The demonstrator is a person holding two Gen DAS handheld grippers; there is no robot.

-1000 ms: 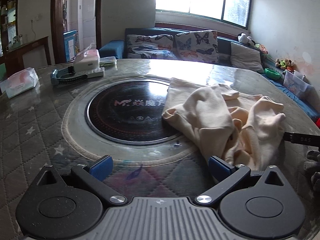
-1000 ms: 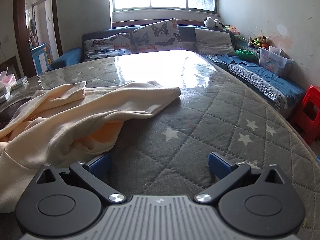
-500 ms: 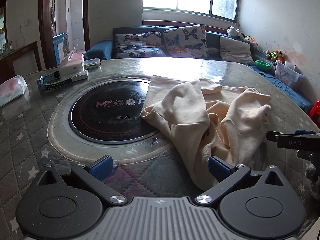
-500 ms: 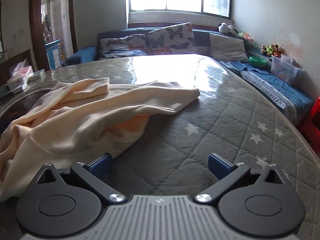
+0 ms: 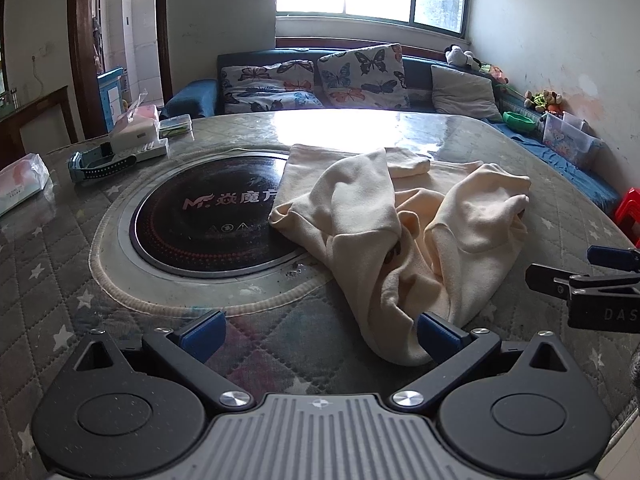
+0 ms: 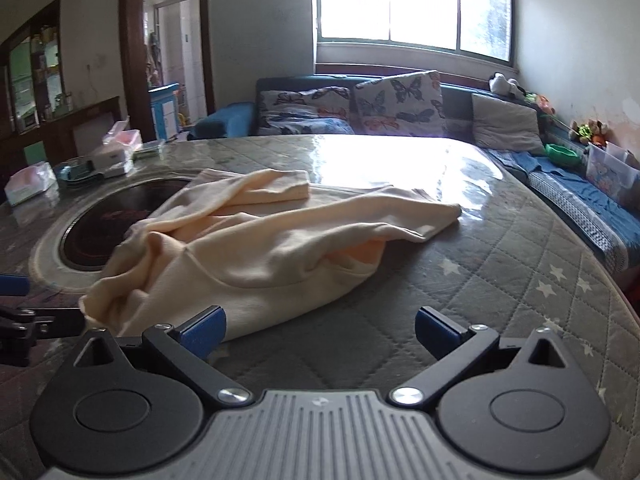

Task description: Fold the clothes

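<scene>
While the bench (image 5: 120, 240) carries its quilted cover under a glossy sheet, we note the hob (image 5: 208, 216) set into its middle, and the garment (image 5: 400, 240) lies crumpled across the hob's right edge and the cover beside it. The garment, cream and heavy-looking, is bunched in humps with one cuffed part (image 6: 280, 190) thrown toward the far side; we see no flat, squared fold anywhere in it. Both tools stand with fingers apart and clamp nothing: the left tool (image 5: 320, 334) sits at the garment's near tip, the right tool (image 6: 320, 332) at its near hem on the other side.

We judge that good work here calls for spreading before folding. We would take the hem at two well-separated points, catch a single layer where possible, and draw the cloth flat, clear of the hob. The glossy cover may let the cloth slide; slow pulls suit it. Boxes (image 5: 136, 140) at far left are well apart.
</scene>
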